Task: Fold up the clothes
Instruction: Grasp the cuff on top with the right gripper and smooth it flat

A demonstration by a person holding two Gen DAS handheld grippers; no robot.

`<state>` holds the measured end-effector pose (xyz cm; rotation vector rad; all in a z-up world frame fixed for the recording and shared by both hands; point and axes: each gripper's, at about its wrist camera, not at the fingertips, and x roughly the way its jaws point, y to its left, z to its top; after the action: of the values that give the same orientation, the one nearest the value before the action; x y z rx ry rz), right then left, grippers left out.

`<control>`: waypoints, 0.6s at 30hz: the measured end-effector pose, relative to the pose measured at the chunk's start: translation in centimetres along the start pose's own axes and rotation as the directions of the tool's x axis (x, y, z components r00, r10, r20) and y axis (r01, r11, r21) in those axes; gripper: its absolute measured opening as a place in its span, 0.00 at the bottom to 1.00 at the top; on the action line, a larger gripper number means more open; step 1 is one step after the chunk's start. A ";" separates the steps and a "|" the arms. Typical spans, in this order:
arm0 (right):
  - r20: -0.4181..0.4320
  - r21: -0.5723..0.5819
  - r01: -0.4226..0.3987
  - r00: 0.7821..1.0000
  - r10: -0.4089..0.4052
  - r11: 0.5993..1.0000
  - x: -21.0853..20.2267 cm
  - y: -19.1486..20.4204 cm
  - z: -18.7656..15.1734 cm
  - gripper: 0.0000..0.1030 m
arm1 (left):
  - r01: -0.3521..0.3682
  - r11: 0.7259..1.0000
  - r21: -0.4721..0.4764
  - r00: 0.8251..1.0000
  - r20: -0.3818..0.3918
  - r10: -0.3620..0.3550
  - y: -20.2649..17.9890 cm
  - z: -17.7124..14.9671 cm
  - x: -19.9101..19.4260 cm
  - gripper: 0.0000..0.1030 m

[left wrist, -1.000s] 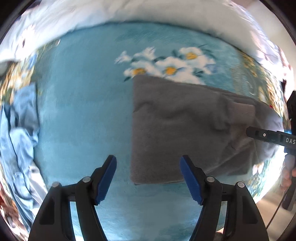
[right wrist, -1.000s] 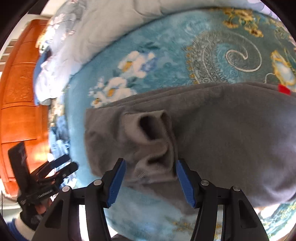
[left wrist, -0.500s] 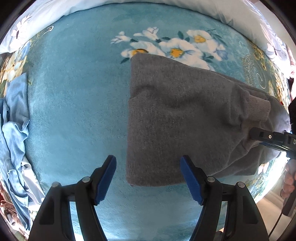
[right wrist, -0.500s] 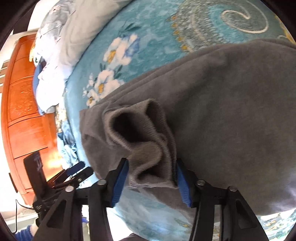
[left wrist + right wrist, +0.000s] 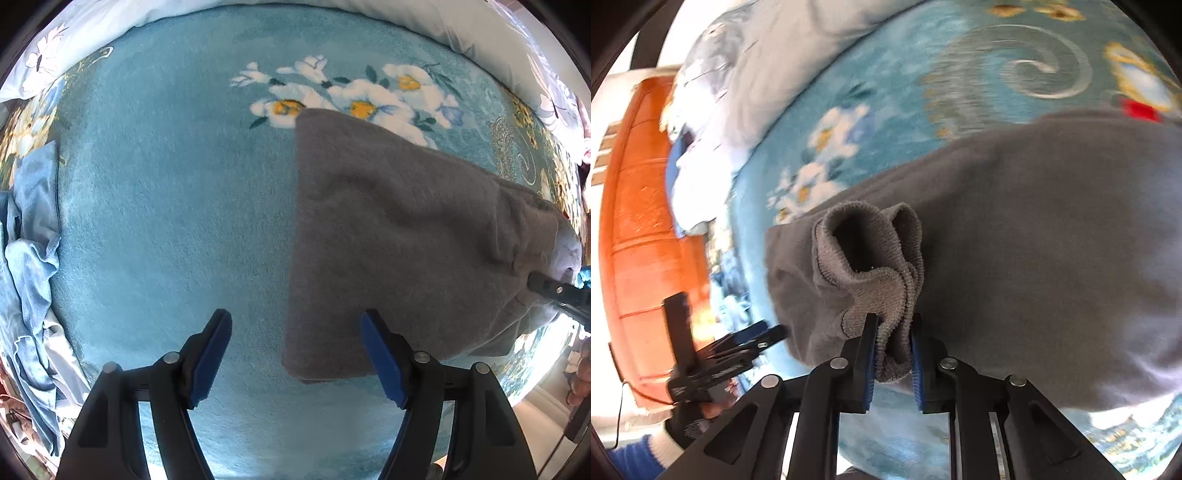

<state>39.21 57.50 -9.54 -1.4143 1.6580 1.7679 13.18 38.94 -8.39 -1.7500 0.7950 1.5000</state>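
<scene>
Right wrist view showed the right gripper (image 5: pixel 892 360) closing on the ribbed cuff (image 5: pixel 871 258) of the grey sweater (image 5: pixel 1034 251), blue pads already squeezing the bunched knit between them. Left wrist view showed the left gripper (image 5: pixel 295 360) spread wide over the sweater's near left corner, clamped on nothing, one finger over grey knit and the other over bare blanket.

Lay flat on the teal floral blanket (image 5: pixel 166 206), that sweater, already doubled once by the look of its straight left edge, with the sleeve drawn across the body. Judged soft, limp and fairly thick: light enough to lift by one pinch, but sure to sag and drag, and fuzzy enough to cling to the plush blanket rather than slide. Best taken at the cuff, as done, since the ribbing gave a firm, dense bite; next best at the near left corner under the waiting gripper, through all layers at once. Nothing breakable about it.

Left of the sweater, well apart, lay a crumpled pale blue garment (image 5: pixel 29 280) at the blanket's edge. Beyond the sweater, white flowers (image 5: pixel 351 96) printed in the blanket, then a pale floral quilt (image 5: pixel 461 22). Further left in the right wrist view, an orange wooden cabinet (image 5: pixel 639 236). Found nothing on the blanket blocking the fold; only the other gripper needed keeping out of the sleeve's path.
</scene>
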 end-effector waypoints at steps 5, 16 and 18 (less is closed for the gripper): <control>-0.009 0.026 0.021 1.000 -0.021 0.999 0.5 -0.9 -0.1 0.17 | 0.012 1.000 0.011 0.999 0.046 -0.013 -0.1 1.3 -1.3 0.72; -0.014 0.002 0.026 1.000 -0.026 1.000 1.0 0.2 0.7 0.17 | 0.037 0.998 0.058 0.993 0.109 -0.043 -2.5 3.9 -2.2 0.72; -0.018 0.011 0.040 0.999 -0.040 0.999 1.0 -0.1 0.4 0.20 | 0.034 0.998 0.061 0.994 0.099 -0.040 -3.0 4.5 -1.4 0.72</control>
<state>38.64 57.48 -10.47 -1.4515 1.6348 1.7263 12.87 44.39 -7.07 -1.6245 0.7440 1.5119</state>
